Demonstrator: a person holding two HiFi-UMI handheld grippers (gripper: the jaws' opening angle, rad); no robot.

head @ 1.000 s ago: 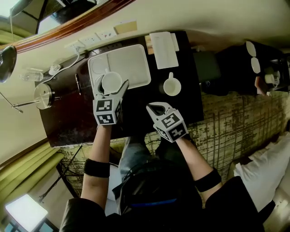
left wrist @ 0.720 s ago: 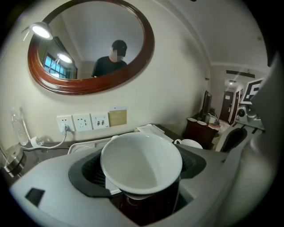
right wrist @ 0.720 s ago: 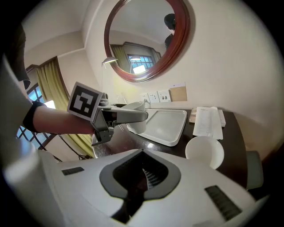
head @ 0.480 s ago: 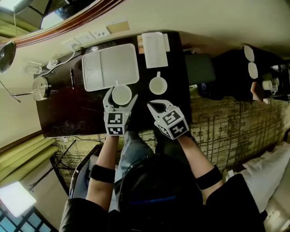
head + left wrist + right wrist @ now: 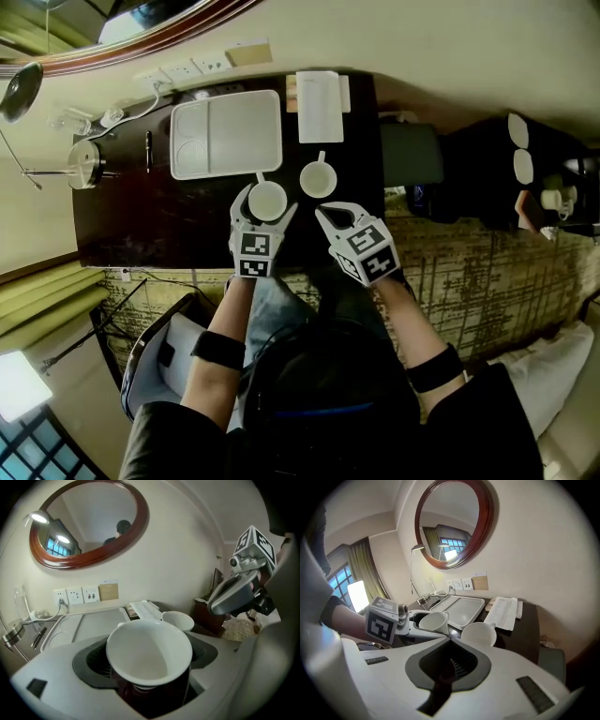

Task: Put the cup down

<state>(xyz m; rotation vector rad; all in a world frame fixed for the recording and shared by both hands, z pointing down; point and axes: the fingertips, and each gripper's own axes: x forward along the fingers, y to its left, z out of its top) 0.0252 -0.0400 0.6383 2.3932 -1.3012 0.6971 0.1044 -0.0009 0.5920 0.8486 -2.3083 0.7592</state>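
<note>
the dark tabletop (image 5: 141,225) has bare room in front of the white tray (image 5: 225,131), so set down there: lower level, base flat, letting go only once it rests. the left gripper (image 5: 266,204) points forward and down, fingers grasping the white cup (image 5: 149,651), which seems to hang just above the surface, though contact is hard to judge. the right gripper (image 5: 328,216) hovers beside, fingers clenched on nothing. keep clear of the second cup (image 5: 318,179).
</note>
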